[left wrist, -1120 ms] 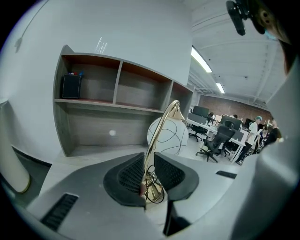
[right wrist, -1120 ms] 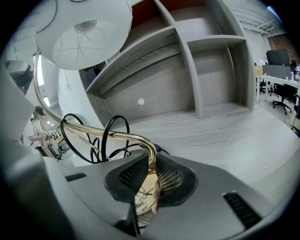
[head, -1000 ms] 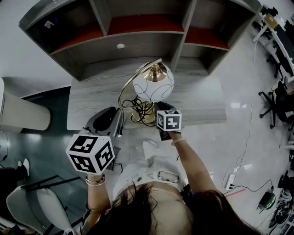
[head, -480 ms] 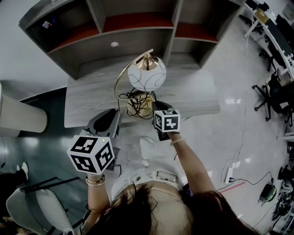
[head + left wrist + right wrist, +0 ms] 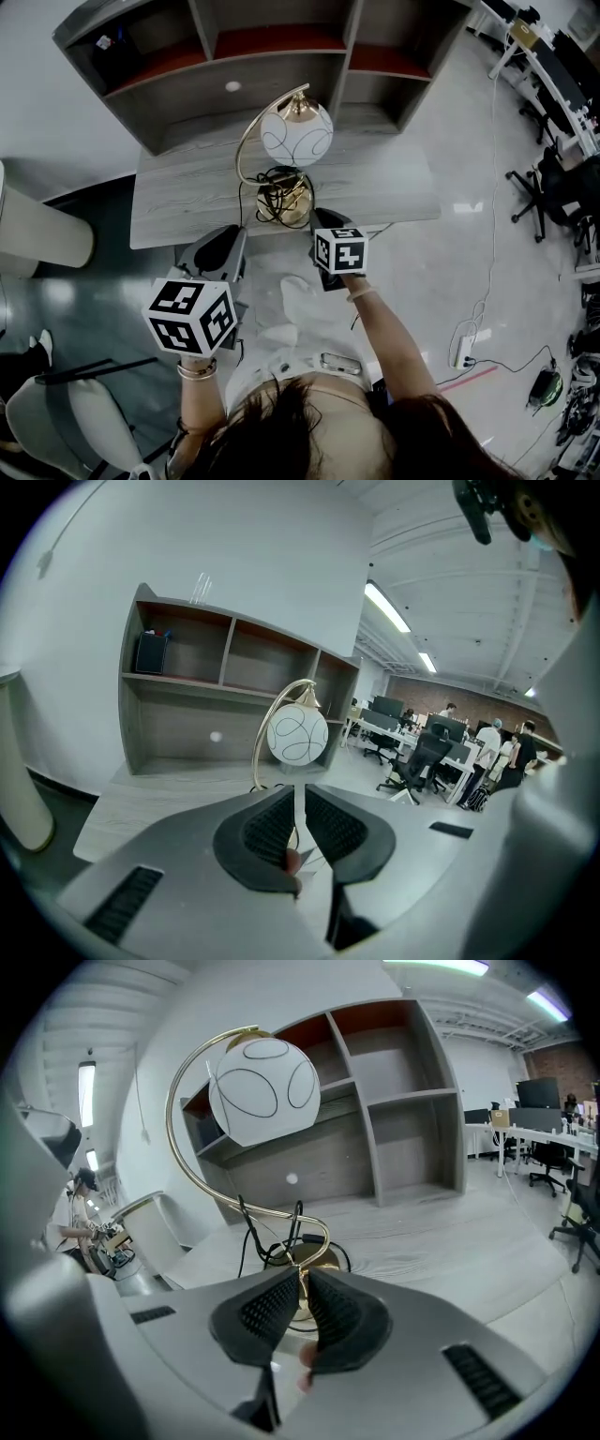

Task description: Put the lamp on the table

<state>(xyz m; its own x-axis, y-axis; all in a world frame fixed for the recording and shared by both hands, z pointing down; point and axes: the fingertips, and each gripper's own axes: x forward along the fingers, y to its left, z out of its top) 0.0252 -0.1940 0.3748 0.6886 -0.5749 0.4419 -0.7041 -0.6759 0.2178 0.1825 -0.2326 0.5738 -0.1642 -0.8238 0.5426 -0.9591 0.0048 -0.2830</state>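
Observation:
The lamp (image 5: 296,134) has a white globe shade with dark line loops, a curved gold stem and a gold base. It stands upright on the grey wooden table (image 5: 178,202), its black cord coiled round the base. In the right gripper view the lamp (image 5: 264,1091) fills the upper left. My right gripper (image 5: 320,219) is at the table's front edge, just short of the base, shut with nothing between its jaws (image 5: 302,1275). My left gripper (image 5: 234,240) hangs in front of the table, left of the lamp, also shut and empty; past it I see the lamp (image 5: 298,738).
A grey shelf unit (image 5: 244,66) with red-backed compartments stands at the table's far edge. A white rounded object (image 5: 42,234) is to the left, a chair (image 5: 56,422) at lower left. Office chairs (image 5: 553,187) and a floor cable with a power strip (image 5: 464,352) lie to the right.
My right gripper has drawn back from the lamp base toward the table's front edge. The lamp stays standing on the table. The left gripper has barely moved.

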